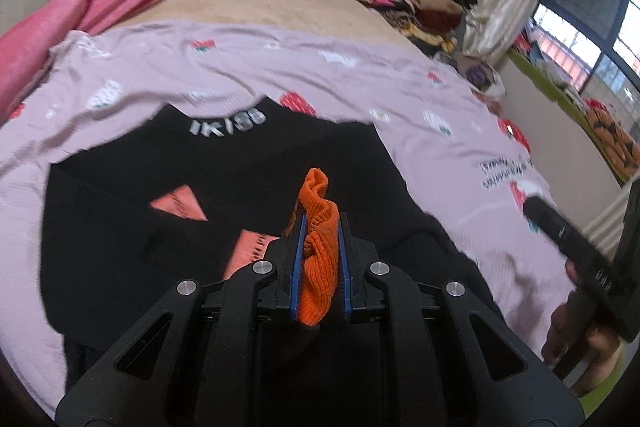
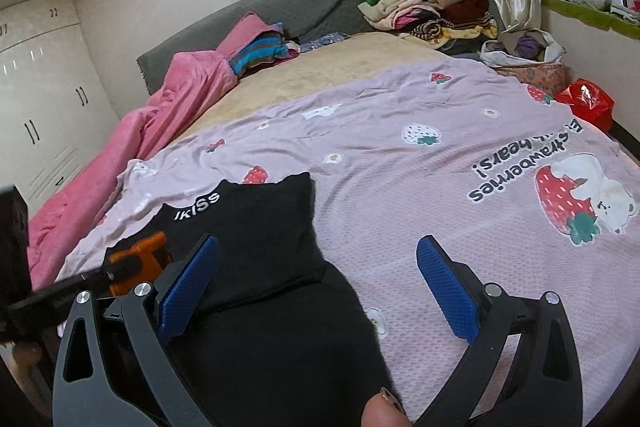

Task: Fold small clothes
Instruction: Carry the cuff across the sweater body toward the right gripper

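- My left gripper (image 1: 320, 227) is clamped tight on a bunched piece of orange knit cloth (image 1: 318, 239); it hangs above the black sweater (image 1: 180, 195) spread flat on the lilac strawberry sheet (image 1: 420, 107)
- My right gripper (image 2: 318, 287) stands wide with nothing between its blue pads (image 2: 448, 291); its left pad sits over the sweater's right part, its right pad over bare sheet
- The sweater's collar, lettered in white, points toward the grey headboard (image 2: 280, 7); its right edge runs straight, with broad open sheet beyond it
- To the left, a pink blanket (image 2: 160, 115) crowds the sheet's edge; open tan mattress cover (image 1: 260, 5) lies past the sheet's far edge
- A pile of folded clothes (image 2: 436, 3) sits at the far right corner by the curtain; a cloth bag (image 2: 524, 47) beside it holds purple and grey garments; a red bag (image 2: 588, 99) lies just off the bed's right edge
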`<state>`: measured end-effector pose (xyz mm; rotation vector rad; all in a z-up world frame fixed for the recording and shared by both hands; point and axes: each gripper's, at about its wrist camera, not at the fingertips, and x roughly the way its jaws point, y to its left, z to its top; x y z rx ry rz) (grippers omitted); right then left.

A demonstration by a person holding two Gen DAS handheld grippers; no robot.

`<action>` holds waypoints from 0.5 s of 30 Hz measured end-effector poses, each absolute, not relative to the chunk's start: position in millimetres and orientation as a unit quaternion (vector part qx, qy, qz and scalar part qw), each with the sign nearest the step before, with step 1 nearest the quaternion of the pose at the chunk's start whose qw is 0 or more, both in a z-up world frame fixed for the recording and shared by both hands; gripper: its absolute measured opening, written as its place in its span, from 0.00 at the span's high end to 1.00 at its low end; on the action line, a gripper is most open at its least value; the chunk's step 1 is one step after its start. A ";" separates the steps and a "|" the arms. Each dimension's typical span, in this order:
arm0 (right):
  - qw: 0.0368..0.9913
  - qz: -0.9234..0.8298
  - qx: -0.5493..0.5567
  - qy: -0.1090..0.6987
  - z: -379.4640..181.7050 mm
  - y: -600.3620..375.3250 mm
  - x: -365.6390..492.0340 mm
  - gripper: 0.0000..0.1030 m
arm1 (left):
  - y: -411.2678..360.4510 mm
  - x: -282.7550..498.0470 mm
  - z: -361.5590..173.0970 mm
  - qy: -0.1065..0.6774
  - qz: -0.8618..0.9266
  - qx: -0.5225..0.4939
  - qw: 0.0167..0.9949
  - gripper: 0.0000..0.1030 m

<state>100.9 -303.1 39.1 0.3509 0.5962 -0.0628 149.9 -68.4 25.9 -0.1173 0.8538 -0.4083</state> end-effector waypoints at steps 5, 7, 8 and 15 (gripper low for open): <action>0.937 -0.037 0.174 0.301 34.9 -306.2 104.3 0.04 | -74.5 149.7 7.7 0.433 -0.237 -0.062 0.867 0.82; 0.936 -0.036 0.173 0.306 32.7 -305.1 106.1 0.04 | -74.4 148.3 1.2 0.443 -0.255 -0.067 0.857 0.71; 0.934 -0.036 0.172 0.310 31.1 -303.8 107.5 0.04 | -74.2 147.0 -0.8 0.446 -0.260 -0.069 0.854 0.65; 0.921 0.011 0.154 0.357 15.0 -272.4 126.4 0.04 | -40.0 147.0 -0.1 0.444 -0.275 -0.104 0.846 0.49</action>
